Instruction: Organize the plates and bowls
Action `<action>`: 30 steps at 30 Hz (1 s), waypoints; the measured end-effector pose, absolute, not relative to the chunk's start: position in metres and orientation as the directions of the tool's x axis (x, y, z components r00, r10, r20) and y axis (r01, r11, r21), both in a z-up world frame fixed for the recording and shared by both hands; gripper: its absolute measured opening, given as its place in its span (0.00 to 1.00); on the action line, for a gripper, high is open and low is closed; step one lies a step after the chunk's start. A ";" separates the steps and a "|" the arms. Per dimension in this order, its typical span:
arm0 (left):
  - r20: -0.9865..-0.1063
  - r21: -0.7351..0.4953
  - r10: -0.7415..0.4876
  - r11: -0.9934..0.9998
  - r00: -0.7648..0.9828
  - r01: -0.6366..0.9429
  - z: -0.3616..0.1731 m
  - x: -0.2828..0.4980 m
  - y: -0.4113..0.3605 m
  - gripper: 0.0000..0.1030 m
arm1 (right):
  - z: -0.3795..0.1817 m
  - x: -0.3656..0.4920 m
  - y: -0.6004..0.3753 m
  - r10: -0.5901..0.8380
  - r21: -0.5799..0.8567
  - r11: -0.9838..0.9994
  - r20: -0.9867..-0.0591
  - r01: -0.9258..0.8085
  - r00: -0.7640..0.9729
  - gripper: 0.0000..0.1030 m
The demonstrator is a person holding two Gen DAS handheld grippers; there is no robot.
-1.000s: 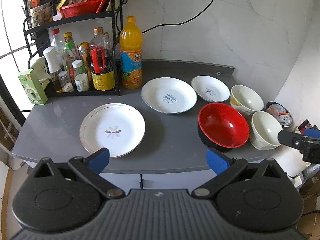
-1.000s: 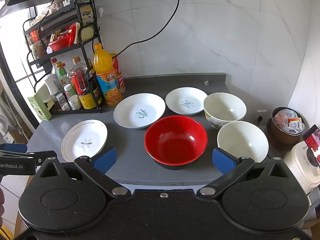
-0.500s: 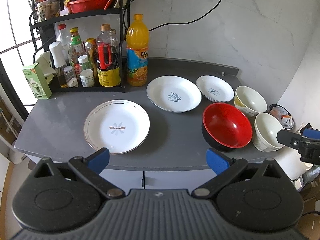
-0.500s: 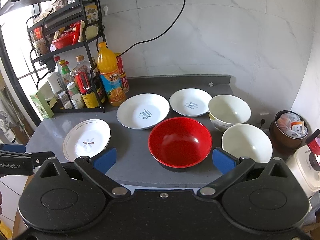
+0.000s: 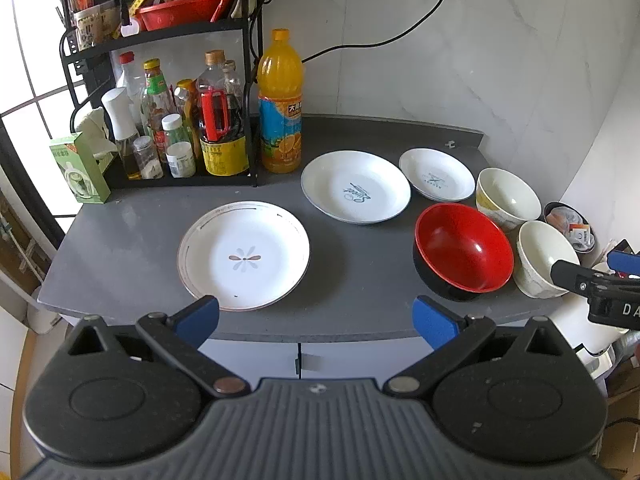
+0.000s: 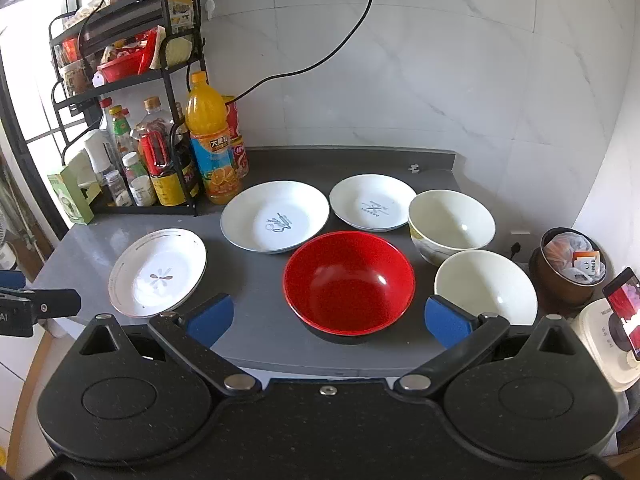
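Counter has drawn nearer; red bowl (image 6: 349, 280) lies beyond right claw (image 6: 328, 318).

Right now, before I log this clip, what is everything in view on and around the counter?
plates: three, white, spread along the grey counter
red bowl: one, black outside, front middle
white bowls: two, right end, beside the red bowl
orange drink bottle: one, beside the rack
black rack: one, full of bottles and jars, back left
green box: one, left of the rack
brown pot: one, holding packets, far right
left gripper: open, empty
right gripper: open, empty
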State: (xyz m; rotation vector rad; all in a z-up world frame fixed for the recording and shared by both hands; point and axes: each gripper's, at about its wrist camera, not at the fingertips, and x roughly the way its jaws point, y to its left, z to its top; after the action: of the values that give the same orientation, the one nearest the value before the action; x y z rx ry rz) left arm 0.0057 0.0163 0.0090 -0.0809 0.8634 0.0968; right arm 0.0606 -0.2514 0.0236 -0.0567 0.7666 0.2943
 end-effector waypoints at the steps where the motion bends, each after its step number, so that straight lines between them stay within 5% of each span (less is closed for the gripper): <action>1: -0.763 -0.032 0.051 0.993 0.644 -0.118 0.009 0.006 0.016 0.99 | 0.023 0.061 -0.252 0.241 0.056 0.958 -0.691 -0.281 0.681 1.00; 30: -0.760 -0.122 -0.124 0.991 0.638 0.048 0.008 0.104 0.040 0.99 | 0.020 0.090 -0.235 0.133 0.106 0.991 -0.697 -0.082 0.704 1.00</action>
State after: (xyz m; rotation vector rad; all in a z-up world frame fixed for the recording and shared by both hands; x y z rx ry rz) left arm 0.1037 0.0397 0.0077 -0.0933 0.8741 -0.0984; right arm 0.0900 -0.2351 0.0198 0.0689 0.7806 0.1193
